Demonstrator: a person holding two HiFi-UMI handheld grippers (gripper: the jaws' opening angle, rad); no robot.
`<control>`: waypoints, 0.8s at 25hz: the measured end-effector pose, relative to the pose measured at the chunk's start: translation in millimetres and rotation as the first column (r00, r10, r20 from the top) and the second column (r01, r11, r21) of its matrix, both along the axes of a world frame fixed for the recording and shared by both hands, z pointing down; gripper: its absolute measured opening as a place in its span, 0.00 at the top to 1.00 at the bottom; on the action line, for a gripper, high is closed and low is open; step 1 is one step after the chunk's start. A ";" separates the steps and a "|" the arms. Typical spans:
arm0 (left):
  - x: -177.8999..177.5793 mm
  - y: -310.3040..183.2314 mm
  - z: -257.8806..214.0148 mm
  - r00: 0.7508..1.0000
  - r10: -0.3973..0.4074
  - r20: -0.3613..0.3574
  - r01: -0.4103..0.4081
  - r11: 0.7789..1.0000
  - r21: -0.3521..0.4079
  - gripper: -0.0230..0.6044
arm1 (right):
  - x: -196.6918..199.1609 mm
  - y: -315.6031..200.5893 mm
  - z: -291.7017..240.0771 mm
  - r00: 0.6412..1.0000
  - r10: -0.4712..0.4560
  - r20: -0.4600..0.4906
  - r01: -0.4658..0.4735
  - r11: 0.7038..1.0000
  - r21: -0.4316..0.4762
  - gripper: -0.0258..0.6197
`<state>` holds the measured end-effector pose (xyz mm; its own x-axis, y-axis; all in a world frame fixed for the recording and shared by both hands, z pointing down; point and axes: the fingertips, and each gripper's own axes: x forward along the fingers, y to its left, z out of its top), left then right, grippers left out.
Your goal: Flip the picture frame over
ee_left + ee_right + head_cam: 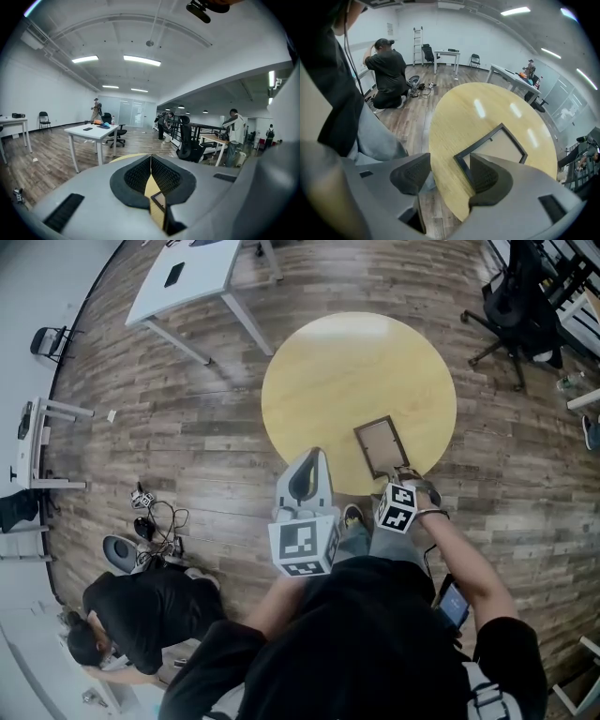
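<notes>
Picture frame (382, 445): a rectangle with a thin dark border around a pale tan panel, lying flat.
Where it lies: on the round table (347, 371), near the edge closest to the person.
Table: 1 smooth yellow wooden disc with a glossy top, standing on a floor of grey-brown planks.
Left gripper (150, 159): grey shell with black ribbed pads; the pad tips meet with nothing between them, and it hangs over the table's near edge.
Right gripper (449, 164): jaws spread wide and empty; 1 corner of the frame lies behind the jaw on the right side of its view.
Head view alone: the frame's full outline, both marker cubes, a white desk (187, 277) and an office chair (516, 306).
Right gripper view alone: ceiling lights mirrored on the tabletop, and a crouching person (386, 70) seen from the side.
Left gripper view alone: the long room with standing people; of the frame only 1 corner shows, through the slit below the pads.
</notes>
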<state>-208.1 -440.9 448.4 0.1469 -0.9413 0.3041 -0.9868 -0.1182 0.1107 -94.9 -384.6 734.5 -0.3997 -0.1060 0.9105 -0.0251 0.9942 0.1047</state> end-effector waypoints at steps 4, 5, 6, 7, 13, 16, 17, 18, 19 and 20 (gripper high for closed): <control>-8.8 1.3 6.7 1.000 -0.011 0.003 0.011 1.000 -0.013 0.93 | -0.1 1.7 10.7 1.000 -0.015 -0.018 0.015 1.000 -0.012 0.54; -11.1 1.4 7.7 1.000 -0.013 0.004 0.013 1.000 -0.017 0.93 | -1.1 0.0 11.2 1.000 -0.010 -0.018 0.010 1.000 -0.017 0.54; -12.2 1.7 8.6 1.000 -0.015 0.005 0.015 1.000 -0.020 0.93 | -1.1 -1.5 12.3 1.000 -0.003 -0.021 0.002 1.000 -0.026 0.54; -12.2 2.1 9.5 1.000 -0.015 0.005 0.015 1.000 -0.022 0.93 | -0.2 -2.6 13.7 1.000 0.003 -0.025 -0.004 0.999 -0.037 0.54; -11.3 6.8 7.6 1.000 -0.011 0.016 0.011 1.000 -0.013 0.93 | 14.5 24.2 12.6 0.980 -0.179 -0.090 0.178 0.984 -0.022 0.53; -21.2 6.3 11.2 1.000 -0.024 0.015 0.024 0.999 -0.026 0.93 | 14.2 30.4 10.4 0.979 -0.189 -0.070 0.190 0.982 0.010 0.53; -23.5 5.4 11.8 1.000 -0.027 0.013 0.027 0.999 -0.029 0.93 | 12.0 27.8 10.4 0.981 -0.184 -0.062 0.187 0.982 0.033 0.53; -24.4 4.8 12.0 1.000 -0.028 0.012 0.029 0.999 -0.030 0.93 | 9.9 24.0 11.4 0.982 -0.181 -0.059 0.184 0.981 0.062 0.53; -24.1 4.5 12.2 1.000 -0.027 0.012 0.027 0.999 -0.031 0.93 | 8.3 20.3 13.6 0.982 -0.179 -0.062 0.184 0.979 0.087 0.53; -23.0 4.3 12.4 1.000 -0.023 0.013 0.023 0.999 -0.030 0.93 | 7.7 18.1 16.4 0.981 -0.182 -0.070 0.189 0.977 0.102 0.53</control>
<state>-231.1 -436.6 460.8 0.1214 -0.9346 0.3343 -0.9906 -0.0925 0.1013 -87.2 -366.4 750.9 -0.3664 -0.1335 0.9208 0.1681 0.9639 0.2066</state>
